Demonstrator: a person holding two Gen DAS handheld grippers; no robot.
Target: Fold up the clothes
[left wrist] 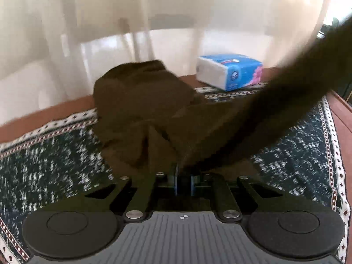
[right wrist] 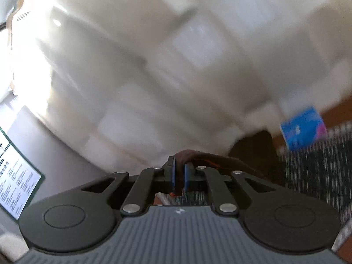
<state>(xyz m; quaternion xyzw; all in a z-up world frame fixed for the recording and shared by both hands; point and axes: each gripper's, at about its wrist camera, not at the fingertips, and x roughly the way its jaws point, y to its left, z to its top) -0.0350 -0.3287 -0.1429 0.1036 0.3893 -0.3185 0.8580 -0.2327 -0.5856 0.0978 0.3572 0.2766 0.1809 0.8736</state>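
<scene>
Left gripper (left wrist: 184, 177): low over the cloth (left wrist: 66, 154), fingers pinched brown garment (left wrist: 143, 101).
Right gripper (right wrist: 179, 175): raised, tilted upward, fingers clamped a garment edge.

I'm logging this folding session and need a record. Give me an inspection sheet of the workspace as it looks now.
Surface: dark speckled patterned cloth with a white border over a brown table.
Job's things: dark brown garment, partly bunched on the cloth, one part lifted up to the right.
Clutter: blue and white tissue pack at the far edge.
Grippers: left hand-held gripper and right hand-held gripper both shut on the garment.
Cables: nothing seen.
Surroundings: sheer white curtain; printed sheet; views blurred.
</scene>
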